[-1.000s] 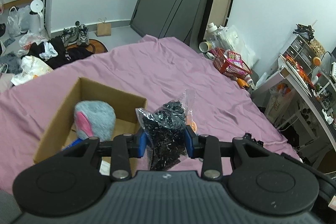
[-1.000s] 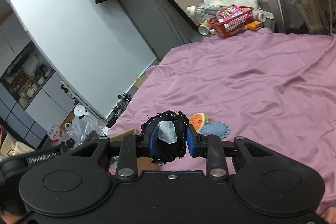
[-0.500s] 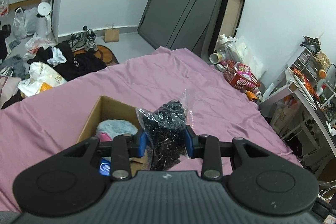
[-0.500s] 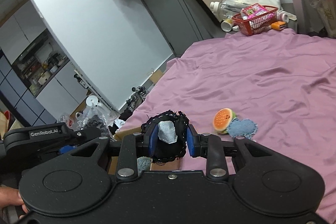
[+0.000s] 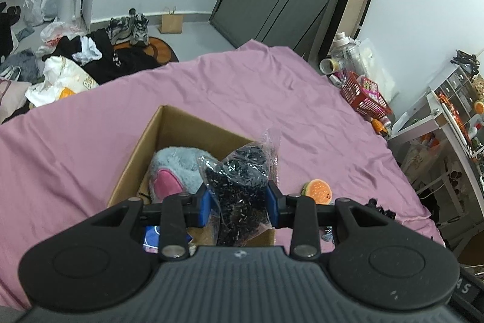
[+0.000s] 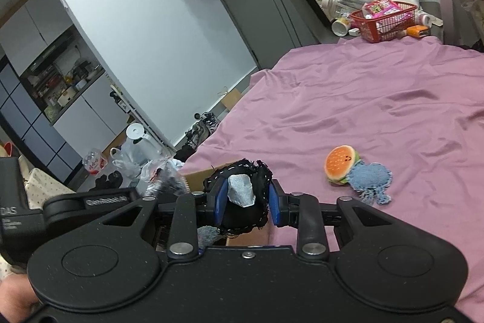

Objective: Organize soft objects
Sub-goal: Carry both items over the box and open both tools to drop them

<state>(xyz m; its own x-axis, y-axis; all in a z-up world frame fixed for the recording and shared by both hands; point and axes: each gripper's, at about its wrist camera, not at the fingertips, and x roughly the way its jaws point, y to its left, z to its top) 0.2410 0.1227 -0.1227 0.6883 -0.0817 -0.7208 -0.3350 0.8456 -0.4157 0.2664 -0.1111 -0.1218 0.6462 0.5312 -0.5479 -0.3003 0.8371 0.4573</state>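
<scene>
- step in hand, as i judge it: dropping both held items into the open brown cardboard box (image 5: 169, 141) sitting on the pink bed sheet (image 5: 90, 141), centre of the left wrist view.
- left claw (image 5: 239, 203) is clamped on a clear plastic bag of small black pieces (image 5: 239, 177), hanging over the box's right half. to do it well, lower it past the rim before letting go, since the crinkly bag could catch on the wall or spill over the edge.
- right claw (image 6: 245, 203) is pinched on a black frayed fabric piece with white stitching and a grey patch (image 6: 242, 192), low centre of its frame, over a box corner; bring it further over the opening first.
- a fluffy grey-blue plush with a pink patch (image 5: 175, 171) already fills the box's middle, so aim for the free side.
- an orange burger-shaped plush (image 6: 340, 164) touching a blue denim patch (image 6: 370, 176) lies on the sheet, right of centre.
</scene>
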